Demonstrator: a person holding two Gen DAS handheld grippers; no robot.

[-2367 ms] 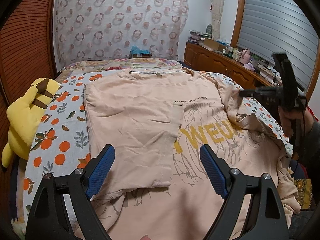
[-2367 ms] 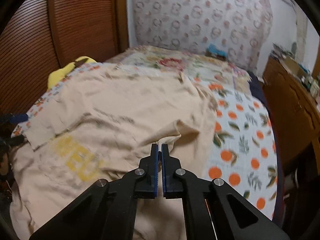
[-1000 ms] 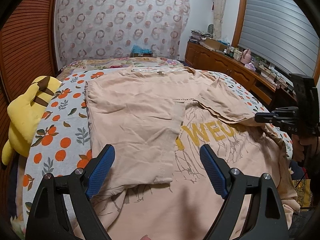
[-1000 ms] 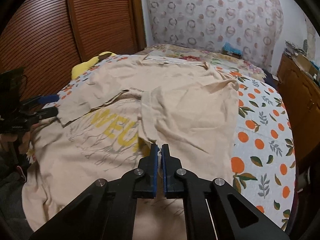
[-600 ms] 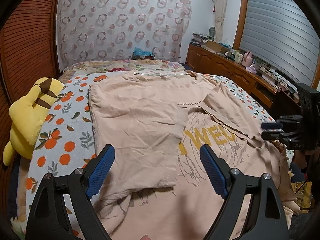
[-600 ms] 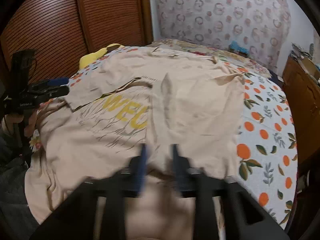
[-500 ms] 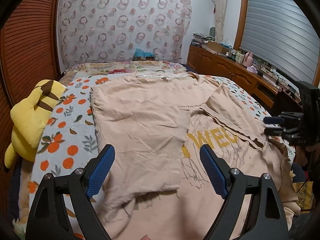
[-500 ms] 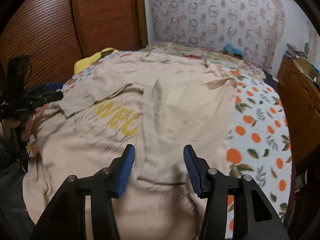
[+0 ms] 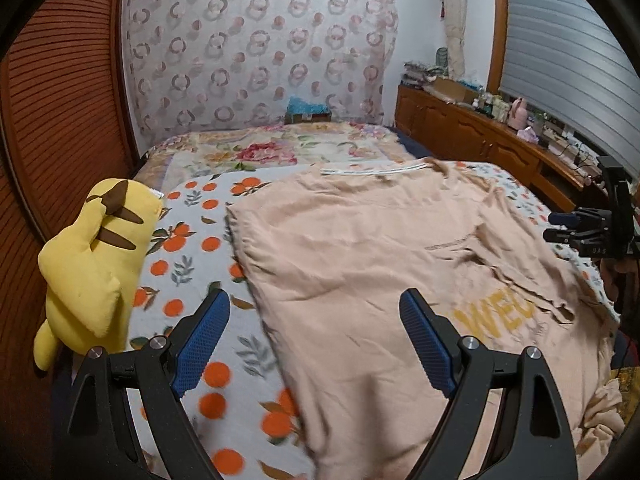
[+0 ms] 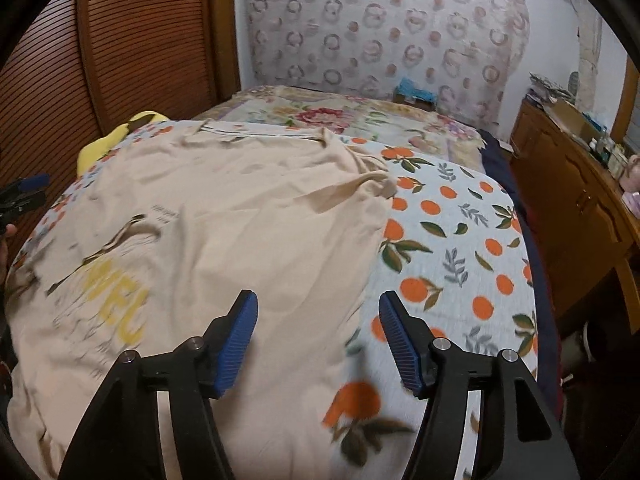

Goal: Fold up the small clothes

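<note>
A peach T-shirt (image 9: 360,264) with yellow letters lies on the bed, both sleeves folded in over its front. Its collar is at the far end. In the right wrist view the same T-shirt (image 10: 248,232) fills the left half. My left gripper (image 9: 314,340) is open over the shirt's left edge, nothing between its blue pads. My right gripper (image 10: 318,336) hovers over the shirt's right edge; its jaws are opening and hold nothing. The right gripper (image 9: 560,228) also shows at the right rim of the left wrist view, and the left gripper (image 10: 24,194) at the left rim of the right wrist view.
A yellow plush toy (image 9: 92,256) lies at the bed's left side against a slatted wooden door (image 9: 48,112). The bedsheet (image 10: 452,248) has an orange print. A wooden sideboard (image 9: 480,140) with clutter runs along the right wall. A floral blanket (image 9: 272,152) covers the far end.
The right gripper let go of the right sleeve, which now lies folded over the shirt, and its jaws opened. Both grippers have moved outward toward the shirt's side edges.
</note>
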